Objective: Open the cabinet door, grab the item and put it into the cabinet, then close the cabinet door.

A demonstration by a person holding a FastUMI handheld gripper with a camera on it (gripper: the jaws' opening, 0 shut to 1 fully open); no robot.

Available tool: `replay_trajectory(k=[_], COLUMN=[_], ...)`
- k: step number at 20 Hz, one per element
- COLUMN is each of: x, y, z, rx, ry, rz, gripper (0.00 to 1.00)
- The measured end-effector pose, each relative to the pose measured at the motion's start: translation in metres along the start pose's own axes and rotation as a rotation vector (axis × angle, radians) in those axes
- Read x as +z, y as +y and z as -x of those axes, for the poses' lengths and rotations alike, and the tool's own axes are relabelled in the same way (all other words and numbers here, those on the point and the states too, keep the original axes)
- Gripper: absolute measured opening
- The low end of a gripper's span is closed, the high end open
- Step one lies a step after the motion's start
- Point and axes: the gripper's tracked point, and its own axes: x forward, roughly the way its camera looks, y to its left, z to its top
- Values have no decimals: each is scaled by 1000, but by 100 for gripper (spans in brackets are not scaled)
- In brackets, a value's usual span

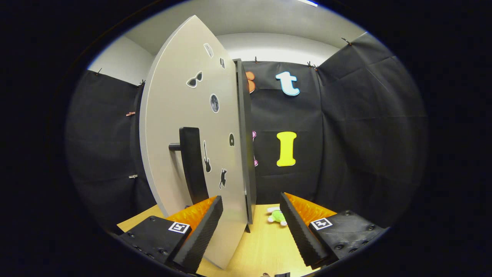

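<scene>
The pale grey cabinet door (180,115) stands swung out, seen almost edge-on, with small black stickers on its face. A black bar handle (192,165) sticks out from that face, just above and beyond my left finger. My gripper (250,231) is open, and the door's lower free edge (246,184) runs down between the two fingers without either one pressing on it. A small green and white plush toy (277,216) lies on the wooden table (265,246), beyond the fingers and close to the inner side of the right one.
Black cloth walls close in the booth behind and on both sides. The dark cabinet body (243,115) shows as a thin strip behind the door's edge. Bare light wood tabletop stretches between the fingers.
</scene>
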Motion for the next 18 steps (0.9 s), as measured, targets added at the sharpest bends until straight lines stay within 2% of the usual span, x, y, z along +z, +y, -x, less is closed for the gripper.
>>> replay_trajectory(k=[8, 11, 15, 18], x=[-11, -14, -13, -12], y=[100, 139, 163, 155], z=[-28, -46, -46, -42], rx=[84, 120, 135, 127], ry=[2, -8, -33, -29], rz=[-3, 38, 55, 24], gripper=[98, 98, 98, 98])
